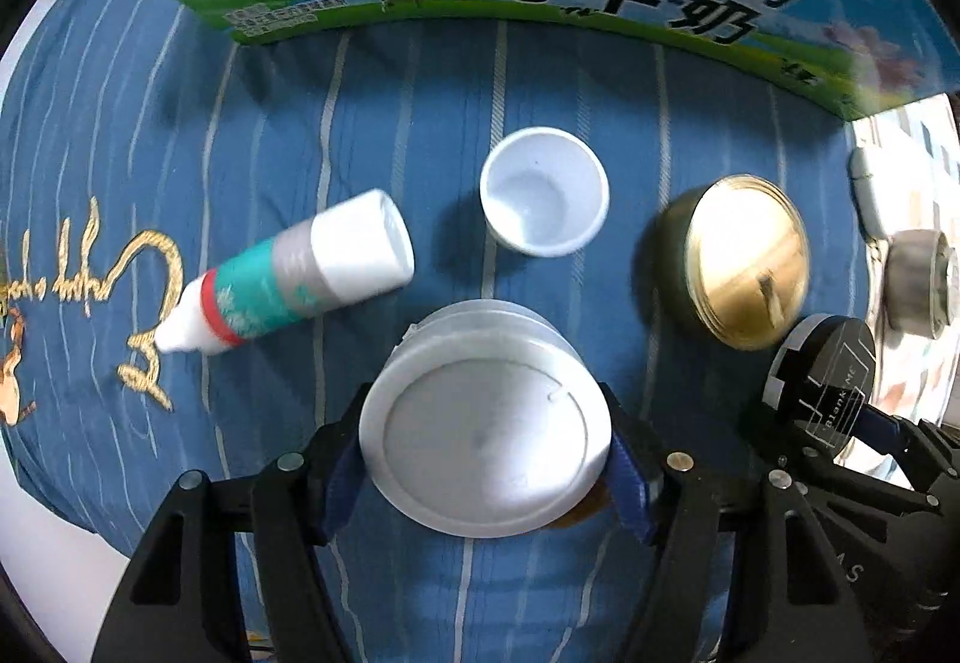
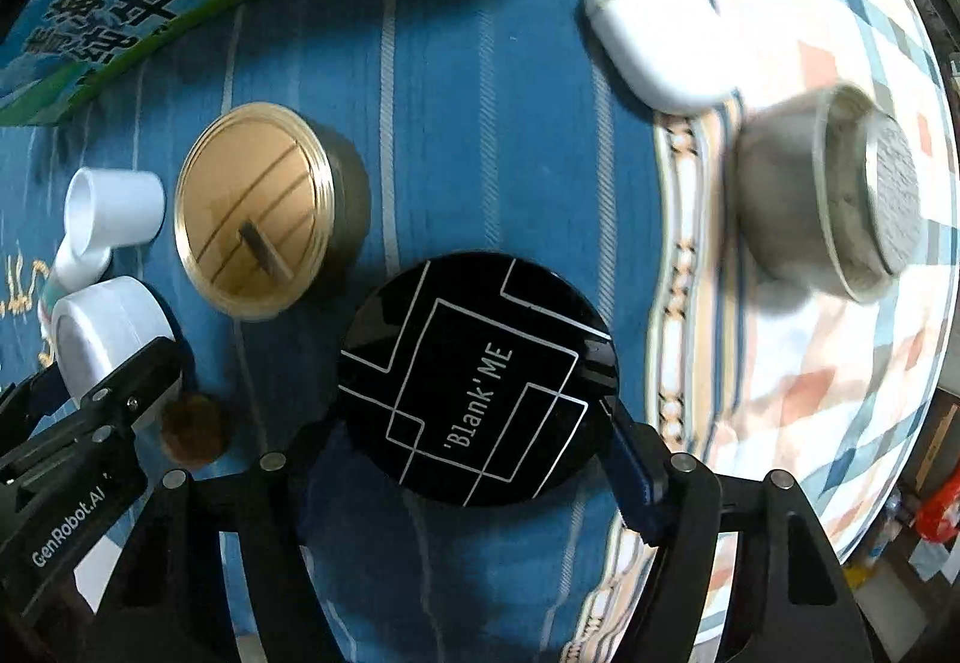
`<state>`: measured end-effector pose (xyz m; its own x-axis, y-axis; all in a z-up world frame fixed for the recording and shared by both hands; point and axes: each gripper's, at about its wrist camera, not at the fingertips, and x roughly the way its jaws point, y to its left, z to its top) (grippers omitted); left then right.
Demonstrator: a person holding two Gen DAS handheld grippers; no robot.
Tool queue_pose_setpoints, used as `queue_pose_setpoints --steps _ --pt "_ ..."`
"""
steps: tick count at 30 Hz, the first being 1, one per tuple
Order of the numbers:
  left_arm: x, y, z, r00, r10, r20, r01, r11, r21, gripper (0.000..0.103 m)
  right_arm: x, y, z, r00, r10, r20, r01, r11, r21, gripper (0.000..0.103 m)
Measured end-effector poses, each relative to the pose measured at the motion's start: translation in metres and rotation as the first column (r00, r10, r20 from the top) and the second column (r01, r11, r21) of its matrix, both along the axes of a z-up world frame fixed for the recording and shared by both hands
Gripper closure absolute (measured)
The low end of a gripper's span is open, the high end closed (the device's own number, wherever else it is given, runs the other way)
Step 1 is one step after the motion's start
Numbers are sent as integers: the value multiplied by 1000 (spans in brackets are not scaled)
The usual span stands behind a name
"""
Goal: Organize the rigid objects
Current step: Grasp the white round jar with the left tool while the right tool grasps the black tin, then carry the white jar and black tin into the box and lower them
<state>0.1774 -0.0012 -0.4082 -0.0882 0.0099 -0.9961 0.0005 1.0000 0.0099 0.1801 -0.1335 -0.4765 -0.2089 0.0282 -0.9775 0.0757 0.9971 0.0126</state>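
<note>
A white-lidded jar (image 1: 486,417) is clamped in the left hand-held gripper (image 1: 486,459), a black compact (image 2: 477,381) in the right (image 2: 474,423), above the bedspread (image 1: 420,81). Both should be kept level and carried clear of the tin (image 1: 744,261).

white-lidded jar (image 1: 485,438), black compact (image 2: 477,381), both upright
</note>
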Motion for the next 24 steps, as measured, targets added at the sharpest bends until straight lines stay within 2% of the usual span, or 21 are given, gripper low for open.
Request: queue_pose_setpoints --steps 3,9,14,17,21,24 --pt "-18 2 15 1000 17 13 -17 1000 -17 37 -13 -4 7 1000 -4 10 4 1000 25 28" --pt "-36 3 67 997 43 70 -39 998 -54 37 -32 -15 44 998 2 60 -7 996 85 28" --pt "-49 6 137 986 75 151 -58 992 -113 37 -48 -12 95 992 17 123 -35 988 151 28" --pt "-10 -10 157 977 83 196 -56 989 -139 37 -38 -23 129 985 18 172 -53 978 201 28" --pt "26 -18 196 961 63 268 -26 990 -140 37 3 -56 194 970 26 240 -84 969 233 28" --pt "58 -18 222 947 39 319 2 992 -125 37 41 -63 220 958 34 285 -105 966 238 28"
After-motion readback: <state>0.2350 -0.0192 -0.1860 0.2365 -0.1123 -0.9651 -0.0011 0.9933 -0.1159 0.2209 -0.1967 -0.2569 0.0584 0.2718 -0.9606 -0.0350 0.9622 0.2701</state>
